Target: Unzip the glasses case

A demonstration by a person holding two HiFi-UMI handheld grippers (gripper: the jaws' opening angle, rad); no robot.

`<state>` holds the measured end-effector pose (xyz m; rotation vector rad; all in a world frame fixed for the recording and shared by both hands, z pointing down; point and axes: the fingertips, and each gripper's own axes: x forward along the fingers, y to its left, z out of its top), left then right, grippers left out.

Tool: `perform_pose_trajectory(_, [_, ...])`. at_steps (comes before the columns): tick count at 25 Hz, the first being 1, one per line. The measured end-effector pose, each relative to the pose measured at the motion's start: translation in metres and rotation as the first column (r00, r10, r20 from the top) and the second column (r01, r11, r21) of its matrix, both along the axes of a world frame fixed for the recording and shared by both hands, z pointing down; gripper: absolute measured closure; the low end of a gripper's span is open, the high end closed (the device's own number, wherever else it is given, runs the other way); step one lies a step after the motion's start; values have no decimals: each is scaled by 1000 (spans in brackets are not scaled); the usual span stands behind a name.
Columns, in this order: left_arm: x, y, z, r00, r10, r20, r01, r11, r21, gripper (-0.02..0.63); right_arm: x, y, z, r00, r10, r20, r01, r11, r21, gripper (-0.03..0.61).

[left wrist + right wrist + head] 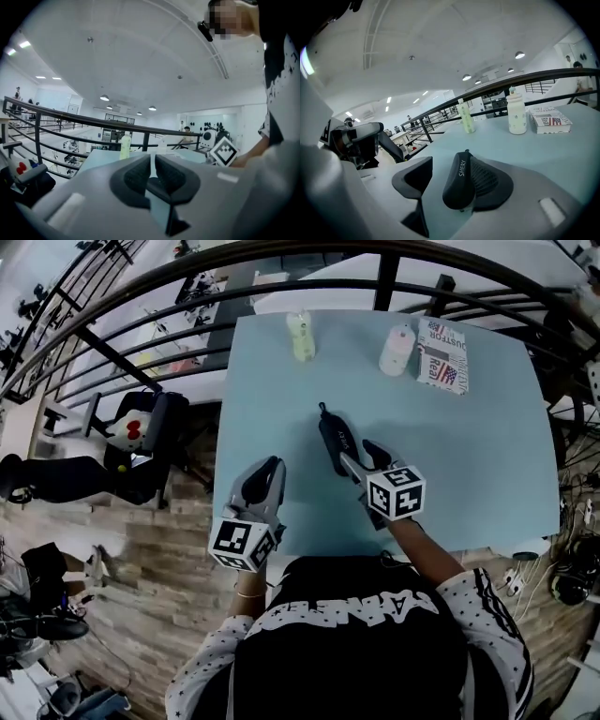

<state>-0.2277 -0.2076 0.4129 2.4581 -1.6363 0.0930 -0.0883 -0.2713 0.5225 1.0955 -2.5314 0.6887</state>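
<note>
We see a light blue tabletop [469,427] that stands beside a black railing [281,259], and past the railing there is a big white hall with lamps in the ceiling. At the far side of the tabletop stand a thin green bottle [302,336] and a white bottle [397,350]. Just beside the white bottle lies a pack with a flag print [442,356]. The black glasses case [335,439] lies near the middle of the tabletop, with its long side pointing away from us. It has pale letters on its side. The near end of the case sits between the two jaws of the right claw [361,462]. That claw is open. In the right gripper view the case lies close up against the right jaw, and we can see a clear gap between the case and the left jaw, so the claw does not squeeze it. The left claw [153,159] is over the near left part of the tabletop, to the left of the case and not touching it. Its jaws are closed together with only a thin slit between them, and nothing is in there. Both arms wear black sleeves with white dots.
</note>
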Motion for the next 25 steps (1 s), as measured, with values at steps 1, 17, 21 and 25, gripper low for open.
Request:
perform_pose_trajectory(1, [-4,-2,3,1000,6,-4,-6,1000,-5,614,-3,-2,6,1000,6,-21,-6,1000,-6,333])
perform_pose_trajectory(17, [-69,-25,46,992,97,-80,-103,992,-79,614,-38,-28,81,948,108,-300,-137,988,-75,202])
perform_pose_trajectory(21, [-81,-32,46,989,114,-93,-121,990,-78,614,-41,-34,95,919,110,-379,-155,984,-88,190])
perform_pose_trajectory(25, [-81,-42,52,983,146,-112,-156,983,-92,614,-38,-43,106,908,131,-398,-187,977,-105,194])
